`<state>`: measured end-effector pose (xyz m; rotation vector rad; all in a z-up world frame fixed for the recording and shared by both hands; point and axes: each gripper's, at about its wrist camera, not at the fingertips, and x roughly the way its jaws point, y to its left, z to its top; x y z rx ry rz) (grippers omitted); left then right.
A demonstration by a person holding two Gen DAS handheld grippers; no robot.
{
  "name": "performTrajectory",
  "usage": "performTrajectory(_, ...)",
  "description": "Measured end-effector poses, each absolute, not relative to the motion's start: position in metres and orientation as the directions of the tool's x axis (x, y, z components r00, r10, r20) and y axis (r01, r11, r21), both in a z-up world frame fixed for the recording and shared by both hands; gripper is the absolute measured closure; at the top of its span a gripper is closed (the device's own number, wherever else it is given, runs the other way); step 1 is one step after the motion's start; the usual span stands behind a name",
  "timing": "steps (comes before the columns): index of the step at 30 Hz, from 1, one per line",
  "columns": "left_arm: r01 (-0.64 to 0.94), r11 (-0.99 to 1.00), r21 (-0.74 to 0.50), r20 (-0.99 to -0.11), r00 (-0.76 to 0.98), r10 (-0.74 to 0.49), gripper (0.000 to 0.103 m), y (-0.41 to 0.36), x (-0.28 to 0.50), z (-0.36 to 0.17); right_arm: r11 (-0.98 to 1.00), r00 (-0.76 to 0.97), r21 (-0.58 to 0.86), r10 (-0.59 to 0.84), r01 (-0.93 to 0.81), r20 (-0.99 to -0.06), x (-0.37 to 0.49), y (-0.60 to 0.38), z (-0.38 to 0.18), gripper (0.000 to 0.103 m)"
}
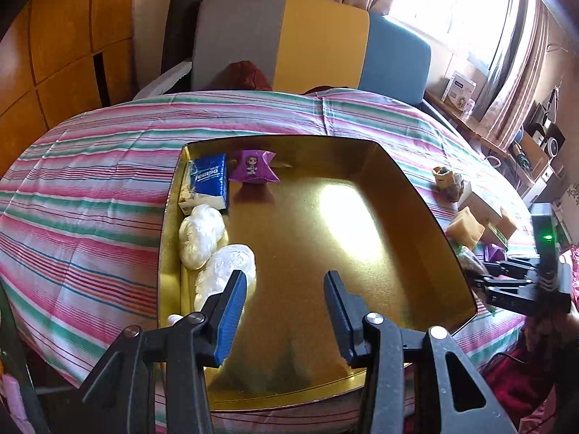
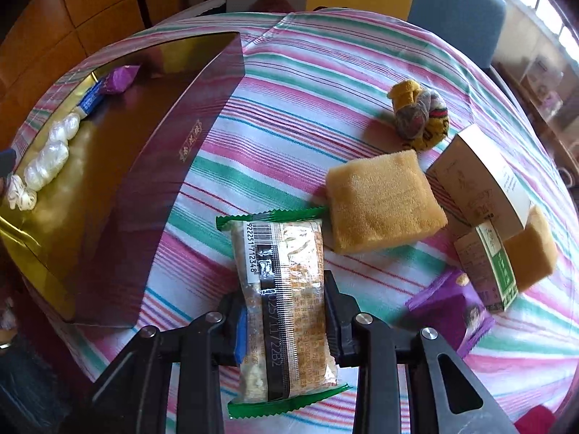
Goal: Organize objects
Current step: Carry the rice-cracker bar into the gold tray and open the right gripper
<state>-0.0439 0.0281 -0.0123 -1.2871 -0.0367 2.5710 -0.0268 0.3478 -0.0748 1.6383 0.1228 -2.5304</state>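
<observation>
Right tongs (image 2: 286, 311) clamp a snack packet (image 2: 282, 289), unseen from the left.

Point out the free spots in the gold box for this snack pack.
The box floor is bare across its middle and right side, from the purple packet to the near rim. The left wall is crowded: tissue pack, then white bags. Outside, the cloth right of the box is cluttered with sponges and cartons.

Beyond the striped cloth (image 1: 90, 195) we saw a chair back (image 1: 311, 43) in grey, yellow and blue. Left of that chair stood wooden cabinet doors (image 1: 61, 36); right of it, a bright window (image 1: 466, 7) with pink curtains (image 1: 521, 72).
</observation>
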Motion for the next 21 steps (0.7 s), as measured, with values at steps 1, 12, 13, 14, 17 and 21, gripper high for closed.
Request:
performTrajectory(1, -0.222, -0.965, -0.142, -0.784, -0.570, 0.247, 0.058, 0.027, -0.044, -0.013, -0.989, -0.409, 0.013, -0.073, 0.146, -0.910, -0.024, 0.347, -0.071, 0.070)
performTrajectory(12, -0.165, -0.969, -0.182, -0.779, -0.577, 0.245, 0.058, 0.002, -0.044, -0.016, -0.974, -0.521, 0.152, -0.219, 0.170, -0.825, -0.024, 0.314, 0.005, 0.070)
performTrajectory(13, -0.153, -0.971, -0.186, -0.778, -0.581, 0.240, 0.058, -0.002, -0.044, -0.015, -0.967, -0.519, 0.174, -0.246, 0.185, -0.818, -0.029, 0.305, 0.009, 0.070)
performTrajectory(14, -0.136, -0.973, -0.189, -0.776, -0.586, 0.233, 0.058, -0.009, -0.045, -0.015, -0.959, -0.512, 0.196, -0.275, 0.204, -0.814, -0.034, 0.295, 0.012, 0.069)
performTrajectory(17, -0.103, -0.976, -0.192, -0.773, -0.597, 0.215, 0.058, -0.022, -0.046, -0.012, -0.939, -0.471, 0.240, -0.331, 0.245, -0.818, -0.059, 0.260, 0.011, 0.069)
performTrajectory(21, -0.065, -0.978, -0.199, -0.768, -0.610, 0.197, 0.058, -0.040, -0.047, -0.010, -0.928, -0.398, 0.273, -0.358, 0.254, -0.845, -0.097, 0.207, -0.009, 0.069)
